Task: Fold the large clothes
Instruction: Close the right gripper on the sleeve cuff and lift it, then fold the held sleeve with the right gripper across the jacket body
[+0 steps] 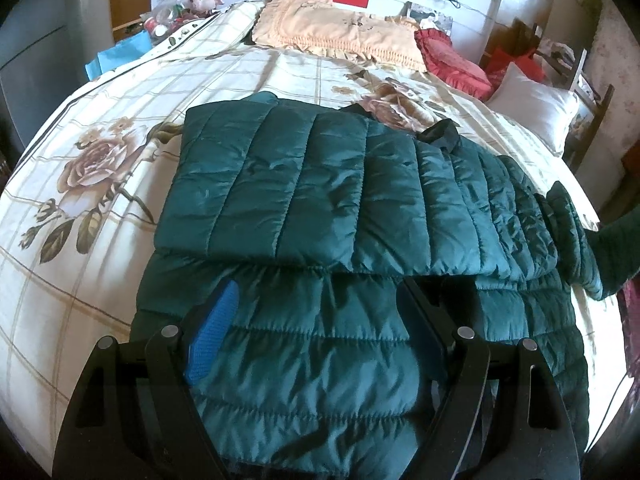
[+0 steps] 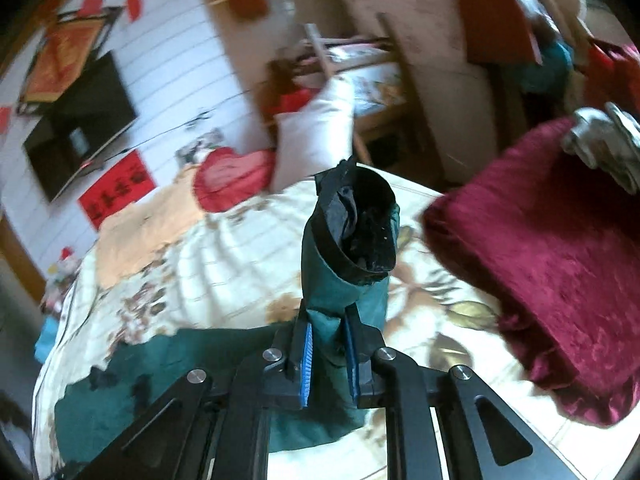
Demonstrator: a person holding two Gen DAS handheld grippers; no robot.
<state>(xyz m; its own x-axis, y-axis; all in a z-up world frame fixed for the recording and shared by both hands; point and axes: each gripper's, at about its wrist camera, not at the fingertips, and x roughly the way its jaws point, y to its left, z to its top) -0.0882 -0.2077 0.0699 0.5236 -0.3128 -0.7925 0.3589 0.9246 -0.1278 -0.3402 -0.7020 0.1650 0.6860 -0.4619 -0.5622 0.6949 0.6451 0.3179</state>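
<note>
Green quilted jacket [image 1: 320,184] lies spread on the bed [image 1: 100,184], partly folded: one panel is laid over the body, black collar [image 1: 442,134] on the far side. Left tongs [image 1: 316,312] stand apart over the jacket's near edge, pads not pressing the fabric; blue pad [image 1: 212,340] visible on one finger. Right tongs [image 2: 328,356] are clamped together on the jacket's sleeve [image 2: 344,280], black-lined cuff [image 2: 366,228] sticking up past the fingertips. Beyond the jacket: beige pillow [image 1: 340,36], red cushion [image 1: 452,64], white pillow [image 1: 532,108]. A dark red blanket [image 2: 540,248] lies beside the sleeve. Right view is blurred.
</note>
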